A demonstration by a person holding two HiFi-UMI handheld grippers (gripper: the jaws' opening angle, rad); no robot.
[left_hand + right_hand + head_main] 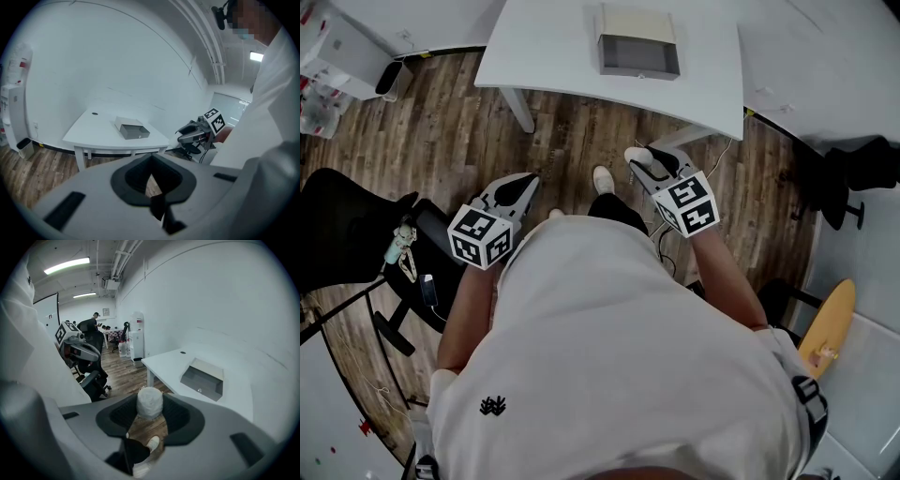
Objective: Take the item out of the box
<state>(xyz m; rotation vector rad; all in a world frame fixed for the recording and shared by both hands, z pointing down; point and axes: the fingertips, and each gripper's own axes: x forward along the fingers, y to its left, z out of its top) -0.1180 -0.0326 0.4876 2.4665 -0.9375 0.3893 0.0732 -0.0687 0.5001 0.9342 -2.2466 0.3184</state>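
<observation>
White table [534, 47]: carries grey box [639, 42] towards its far side. Right gripper [645, 164]: held short of the table's near edge, above wood floor [450, 122]; jaws part-way apart, clamped on a white wrapped item [150, 402], which is out of the box and well apart from it. Left gripper [151, 180]: likewise short of the table, further left; jaws nearly together, nothing between them.

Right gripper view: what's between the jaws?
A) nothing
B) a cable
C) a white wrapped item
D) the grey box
C: the right gripper is closed on a white wrapped item, while the grey box sits apart on the white table.
</observation>
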